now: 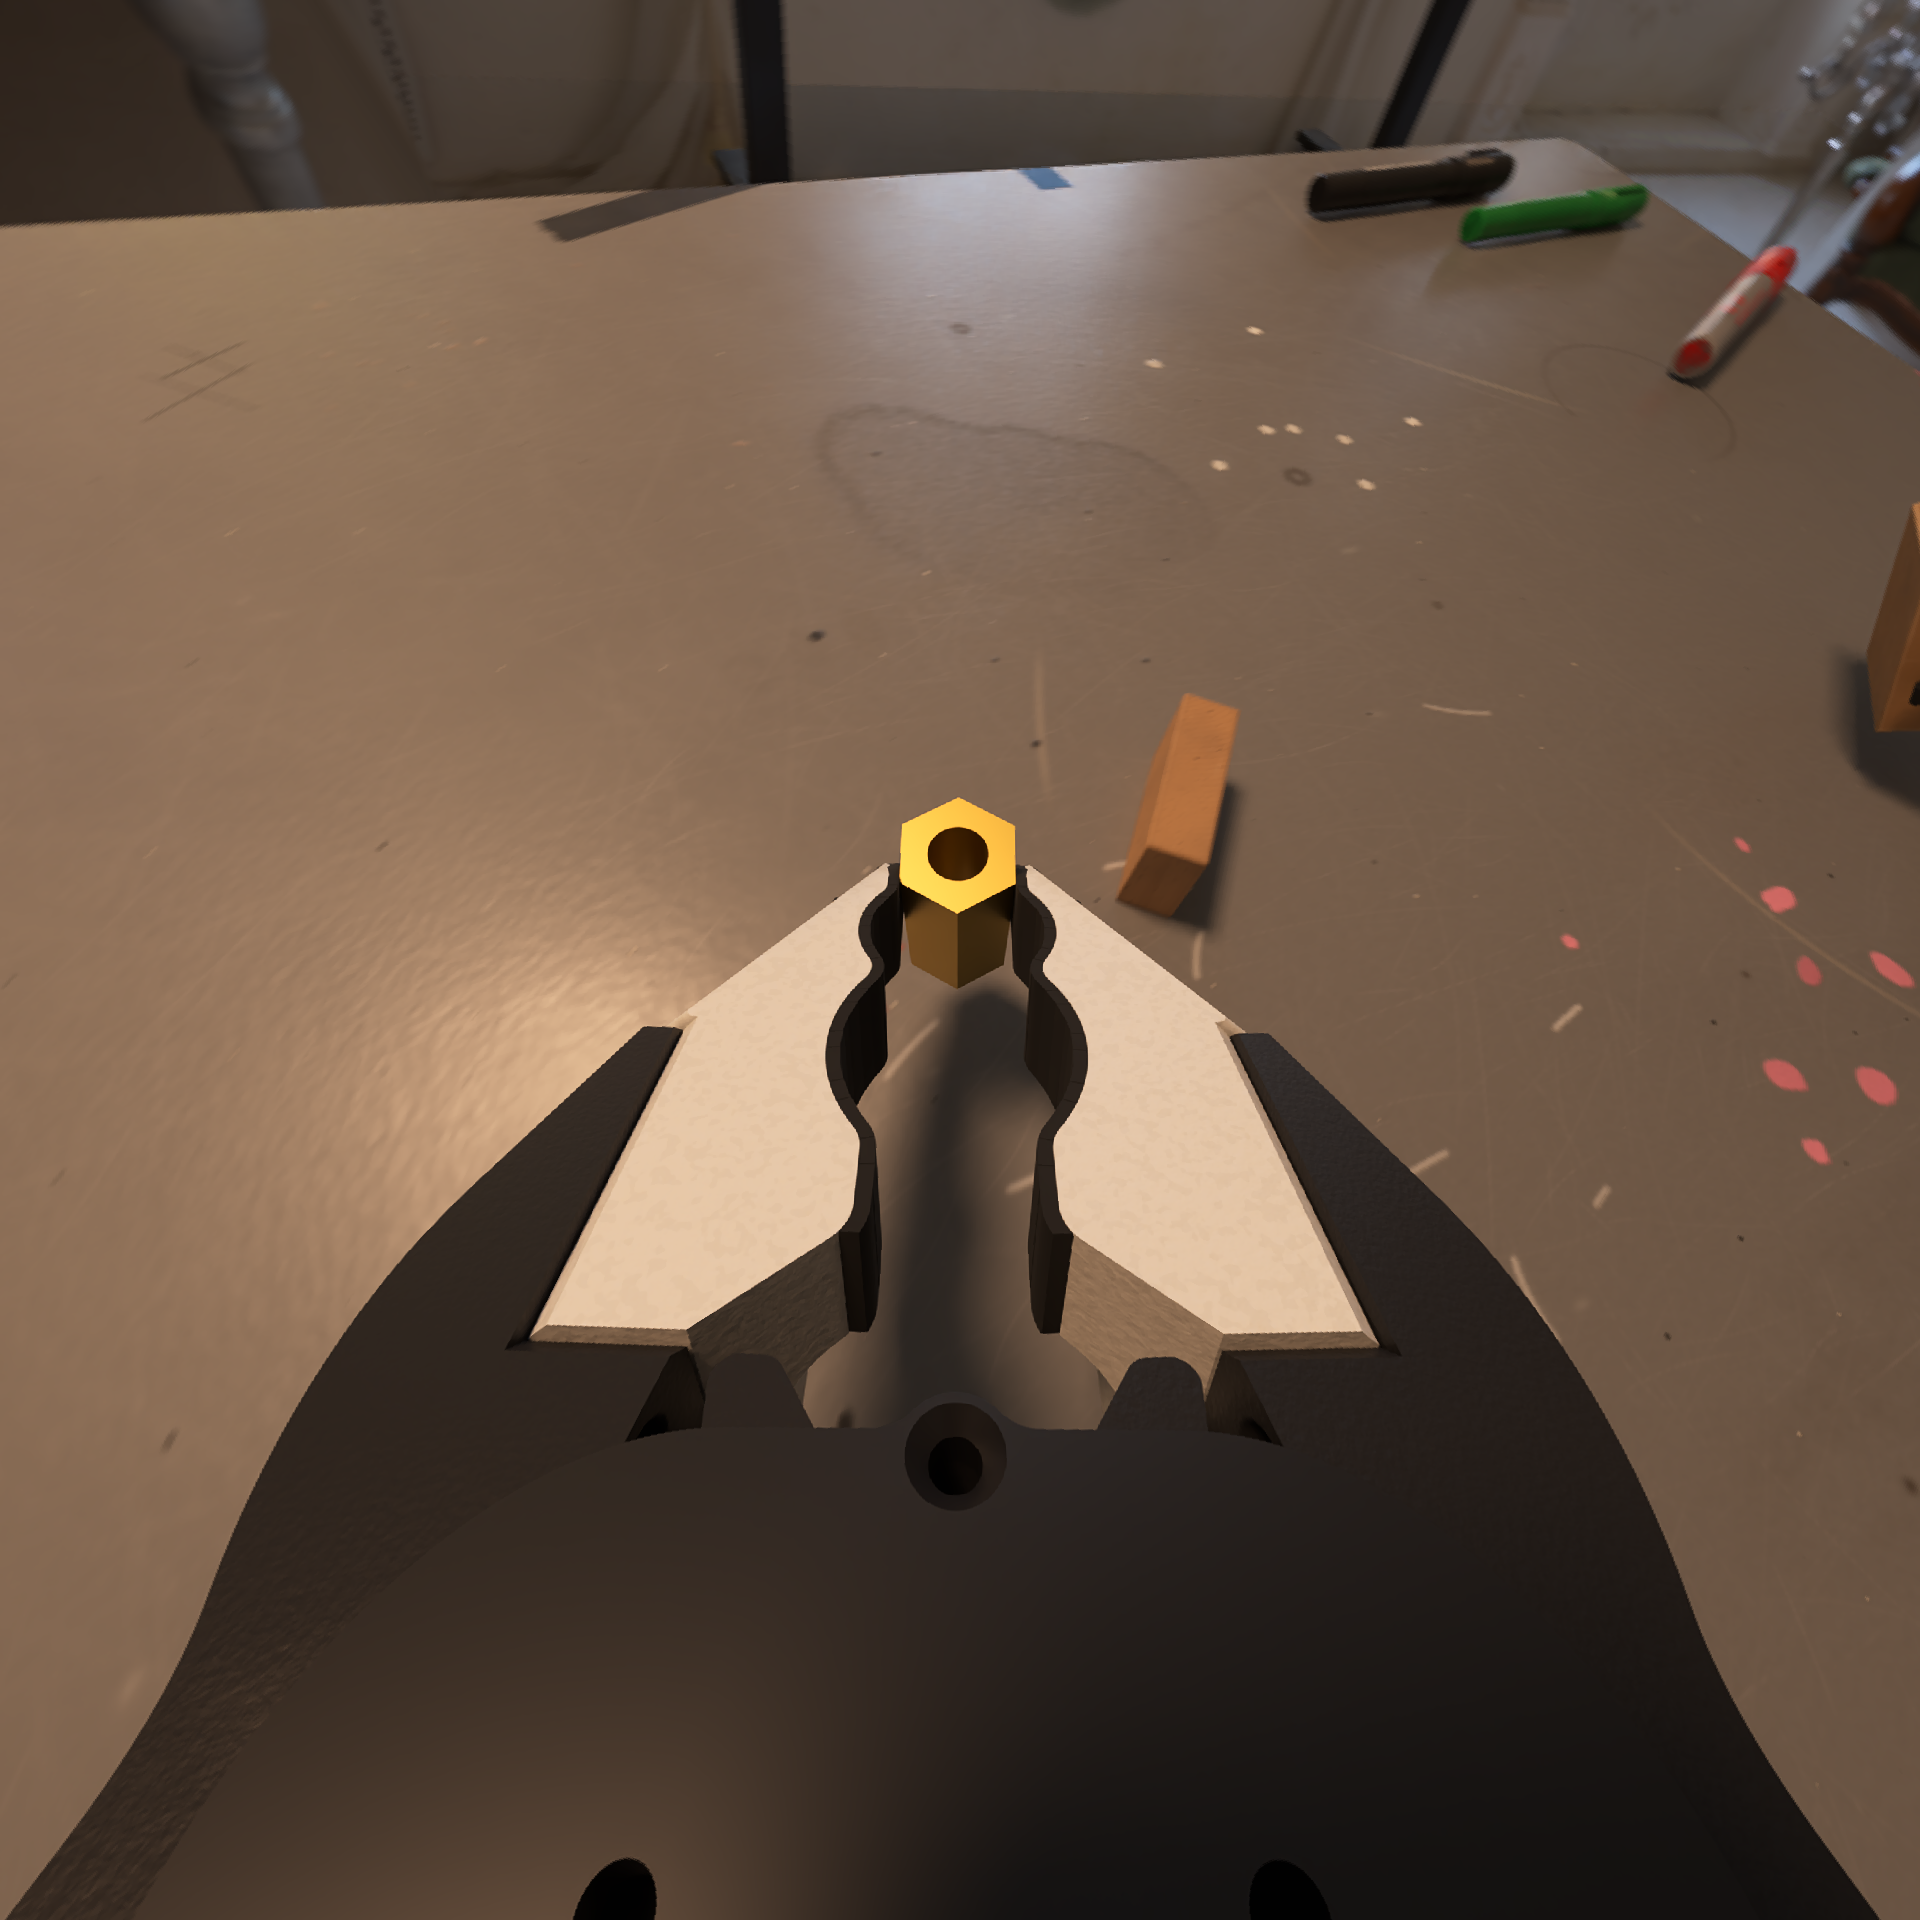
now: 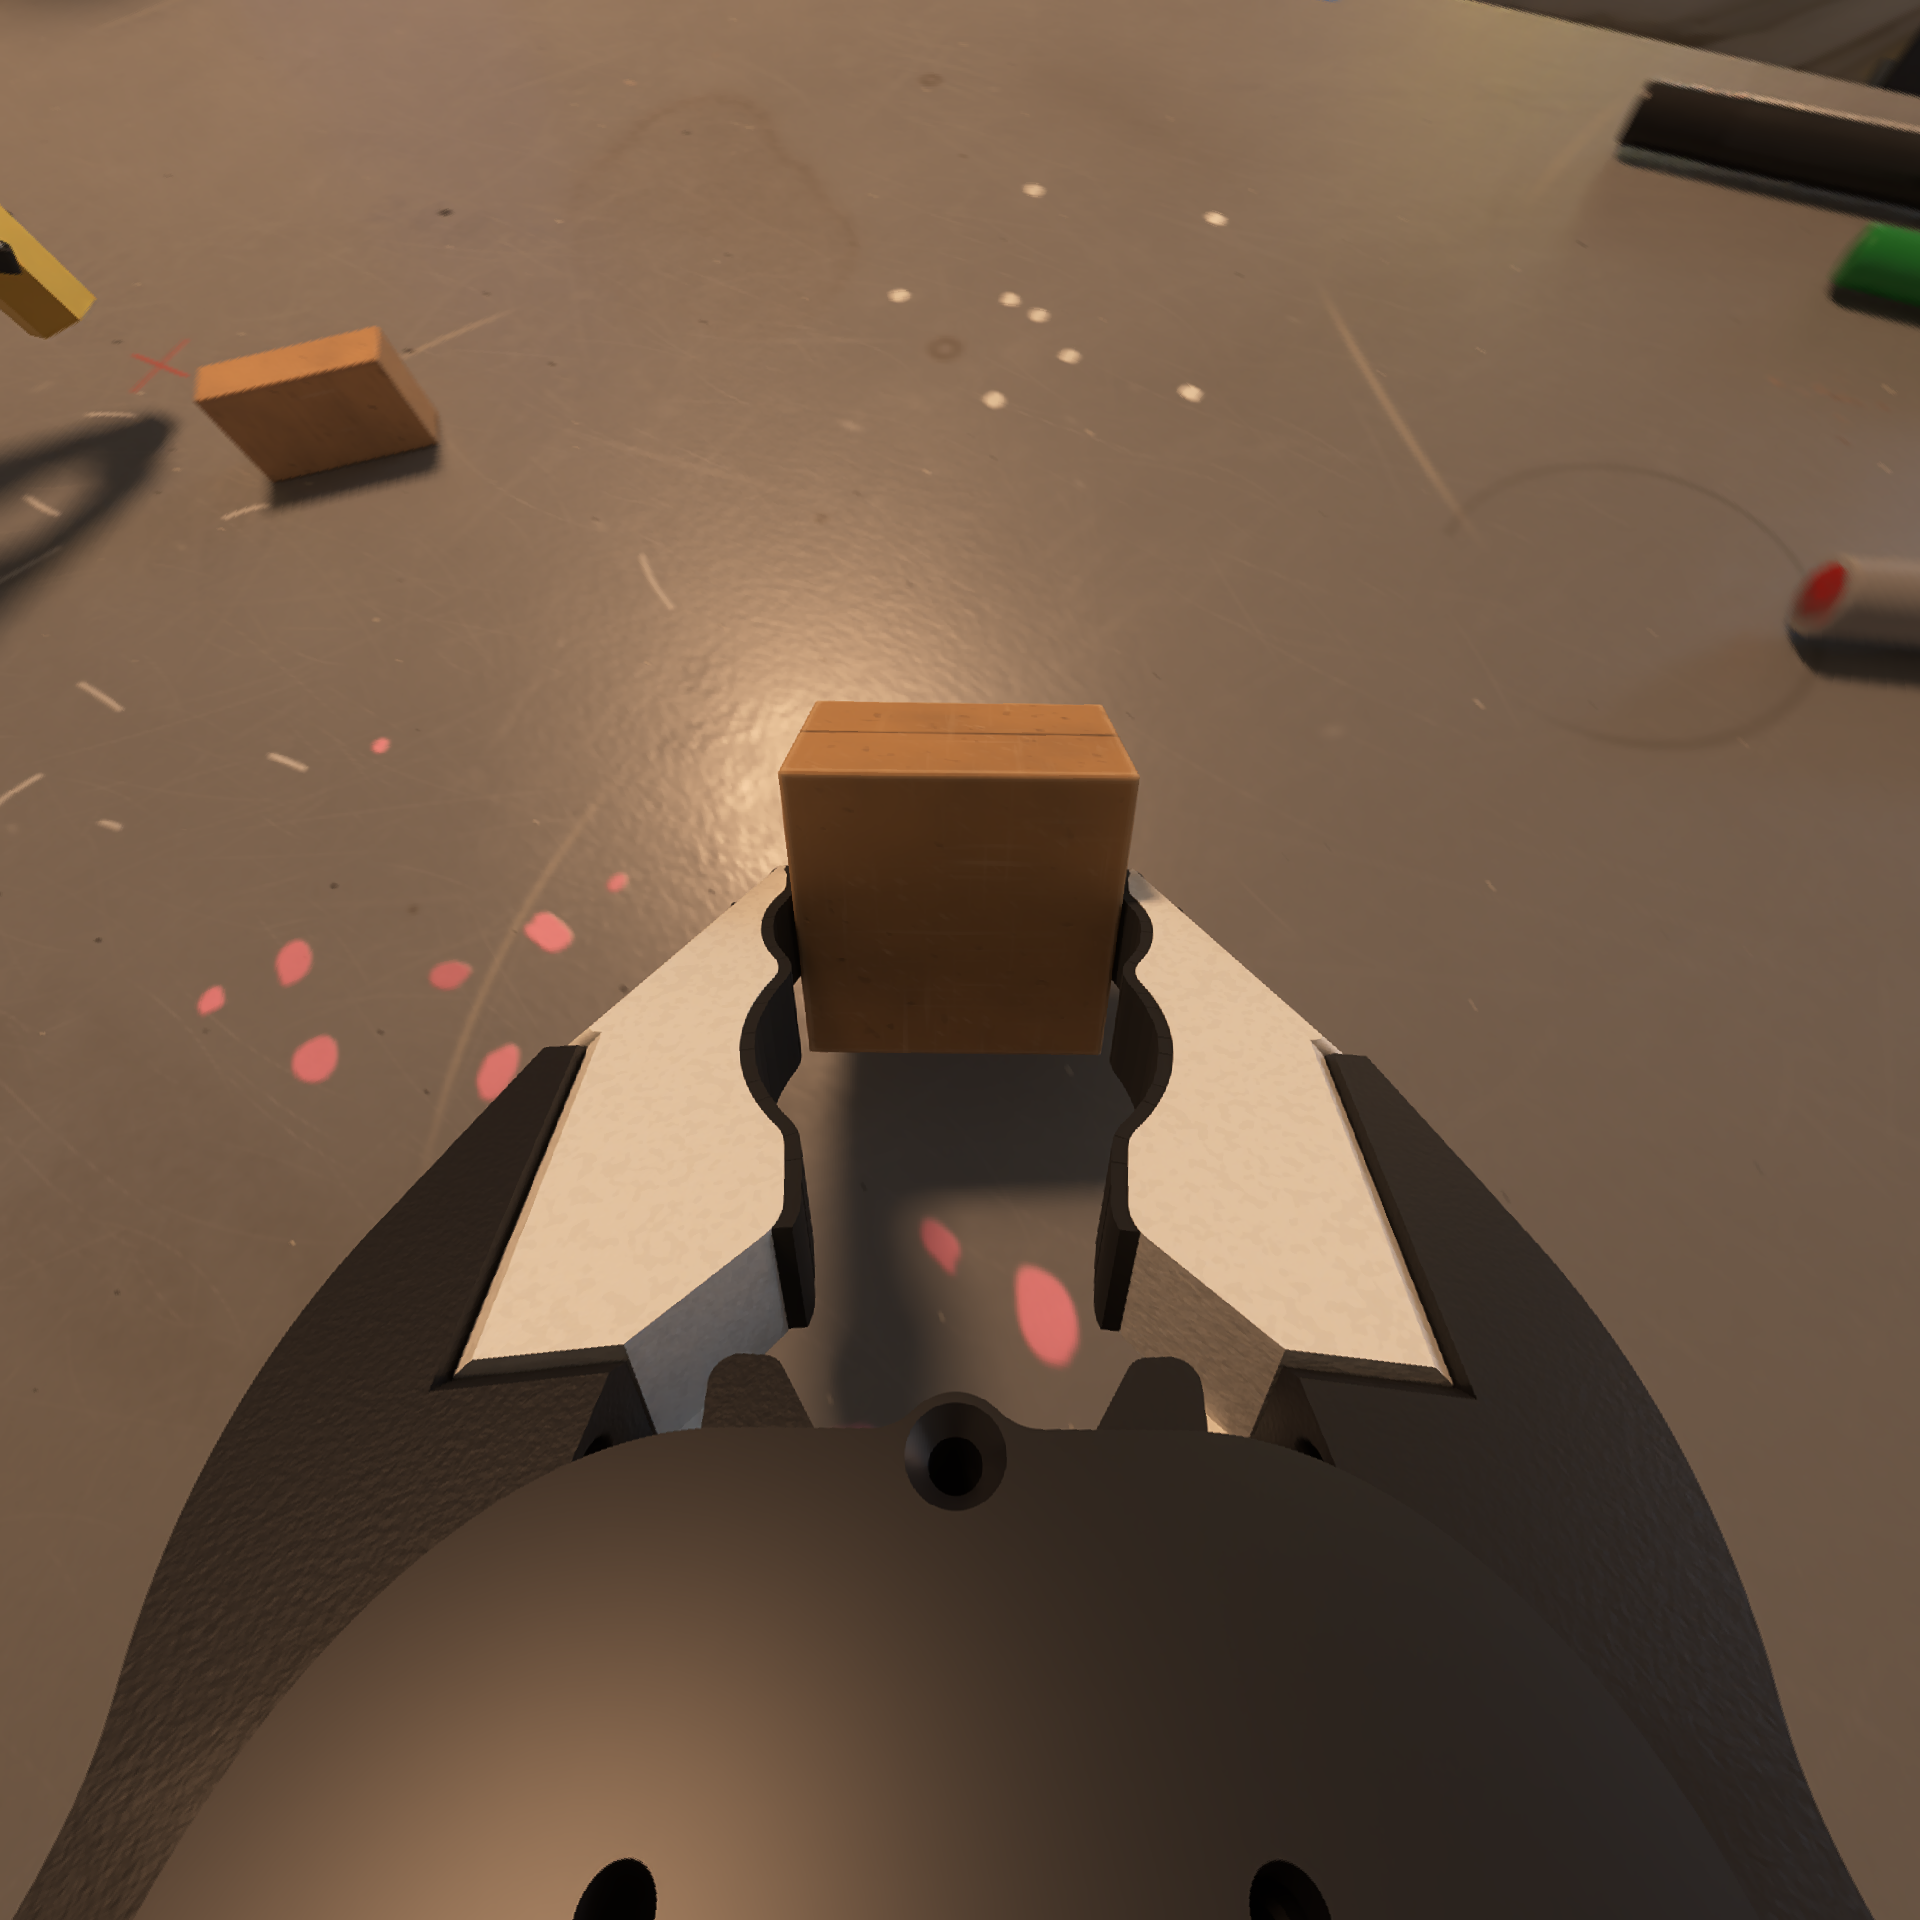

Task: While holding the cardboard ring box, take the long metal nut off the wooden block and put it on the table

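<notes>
My left gripper (image 1: pixel 957 894) is shut on the long metal nut (image 1: pixel 957 883), a gold hexagonal piece held upright above the table, its hole facing up. The wooden block (image 1: pixel 1181 805) lies flat on the table just right of and beyond the nut, with nothing on it; it also shows in the right wrist view (image 2: pixel 317 403) at the upper left. My right gripper (image 2: pixel 956 925) is shut on the cardboard ring box (image 2: pixel 956 883), a brown cube held above the table. The box's edge shows at the right border of the left wrist view (image 1: pixel 1896 644). The nut shows at the far left of the right wrist view (image 2: pixel 36 281).
A black marker (image 1: pixel 1408 183), a green marker (image 1: pixel 1553 214) and a red-capped marker (image 1: pixel 1730 312) lie at the table's far right corner. The table (image 1: pixel 520 623) is brown, scratched, with pink paint spots on the right. Its far edge runs along the top.
</notes>
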